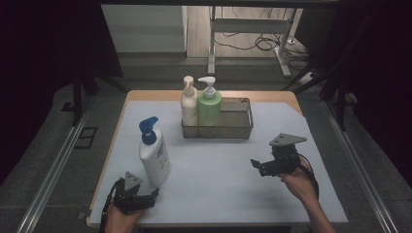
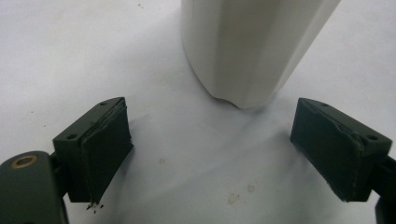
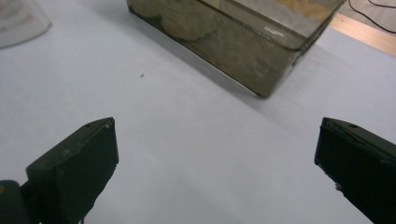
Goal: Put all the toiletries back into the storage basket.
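Left gripper (image 1: 154,193) sits at the near-left corner of the table (image 1: 228,194), held by the person's left hand (image 1: 121,217). Jaws spread wide, nothing between them. In the left gripper view (image 2: 212,149) the black pads (image 2: 105,151) stand well apart, and the base of the white bottle (image 2: 252,46) is just ahead of the gap, not touched.

White bottle with blue pump (image 1: 154,154) stands upright near the left edge of the table, just beyond the left gripper. Pump nozzle points left.

Mesh basket (image 1: 243,128) sits toward the far edge, about mid-table. Two bottles stand upright in its left end, side by side and touching: cream bottle (image 1: 189,104) on the left, green bottle (image 1: 210,107) on the right, both with white pumps. Right part of the basket holds nothing visible.

Right gripper (image 1: 258,166) hovers or rests near the right edge, in front and right of the basket, held by the person's right hand (image 1: 299,182); cannot tell if it touches the surface. Jaws point left, toward mid-table. In the right gripper view (image 3: 217,168) the jaws are spread wide and hold nothing; the basket's corner (image 3: 261,70) is ahead and well apart, with a wooden table edge (image 3: 364,32) showing at the upper right.

Table surface is pale blue-white with a wood rim.
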Available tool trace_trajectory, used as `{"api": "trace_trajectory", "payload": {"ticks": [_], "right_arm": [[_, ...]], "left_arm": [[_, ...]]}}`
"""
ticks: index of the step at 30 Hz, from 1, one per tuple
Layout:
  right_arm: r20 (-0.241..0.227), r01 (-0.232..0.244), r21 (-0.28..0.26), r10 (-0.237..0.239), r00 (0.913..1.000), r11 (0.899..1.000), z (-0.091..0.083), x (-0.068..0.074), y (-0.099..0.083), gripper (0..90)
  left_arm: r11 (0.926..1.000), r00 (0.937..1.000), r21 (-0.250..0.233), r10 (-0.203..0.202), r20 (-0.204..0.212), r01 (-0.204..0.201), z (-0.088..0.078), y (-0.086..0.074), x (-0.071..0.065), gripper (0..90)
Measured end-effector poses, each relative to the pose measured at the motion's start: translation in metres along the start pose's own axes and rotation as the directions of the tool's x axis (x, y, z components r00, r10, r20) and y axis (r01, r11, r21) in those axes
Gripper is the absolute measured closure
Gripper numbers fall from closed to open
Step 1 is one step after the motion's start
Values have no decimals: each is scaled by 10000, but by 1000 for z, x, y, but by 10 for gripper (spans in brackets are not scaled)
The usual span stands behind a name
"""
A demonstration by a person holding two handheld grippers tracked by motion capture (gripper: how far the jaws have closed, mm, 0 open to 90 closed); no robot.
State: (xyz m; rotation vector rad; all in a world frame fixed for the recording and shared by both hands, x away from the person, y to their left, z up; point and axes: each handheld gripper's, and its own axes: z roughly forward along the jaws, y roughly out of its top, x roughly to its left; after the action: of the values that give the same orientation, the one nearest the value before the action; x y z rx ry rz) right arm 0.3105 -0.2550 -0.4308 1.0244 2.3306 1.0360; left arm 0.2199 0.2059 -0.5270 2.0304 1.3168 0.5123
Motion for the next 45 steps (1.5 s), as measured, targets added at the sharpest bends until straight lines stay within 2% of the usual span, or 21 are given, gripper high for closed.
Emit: {"api": "trace_trajectory", "payload": {"ticks": [6, 17, 31, 32, 35, 39, 41, 45], "right_arm": [[201, -11, -102, 13, 9998, 9999, -2, 0, -20, 0], [64, -836, 190, 835, 9965, 9963, 5, 0, -61, 0], [403, -1028, 968, 993, 9942, 9900, 25, -5, -94, 0], [351, -1088, 1089, 1055, 9938, 9881, 26, -5, -96, 0], [390, -1078, 1043, 1043, 9938, 9887, 26, -5, -97, 0], [391, -1079, 1019, 1044, 9938, 9889, 26, -5, -97, 0], [386, -1078, 1007, 1044, 9938, 9891, 26, -5, -98, 0], [372, -1078, 994, 1045, 9938, 9892, 26, -5, -98, 0]], "left_arm": [[10000, 10000, -29, -31, 12, 31, 0, 0, 0, 117], [10000, 10000, 57, 31, 53, -32, 0, 1, 0, 115], [9998, 10000, 188, -21, 72, 20, -1, 3, 1, 133], [9998, 10000, 190, -10, 51, 9, -2, 3, 1, 141], [9998, 10000, 186, -6, 40, 6, -4, 4, 2, 218], [9998, 10000, 191, -6, 45, 5, -5, 5, 4, 275], [9998, 9997, 177, -32, 224, 28, -6, 5, 6, 324], [9993, 9991, 284, 232, 344, -241, -8, 6, 8, 414]]}}
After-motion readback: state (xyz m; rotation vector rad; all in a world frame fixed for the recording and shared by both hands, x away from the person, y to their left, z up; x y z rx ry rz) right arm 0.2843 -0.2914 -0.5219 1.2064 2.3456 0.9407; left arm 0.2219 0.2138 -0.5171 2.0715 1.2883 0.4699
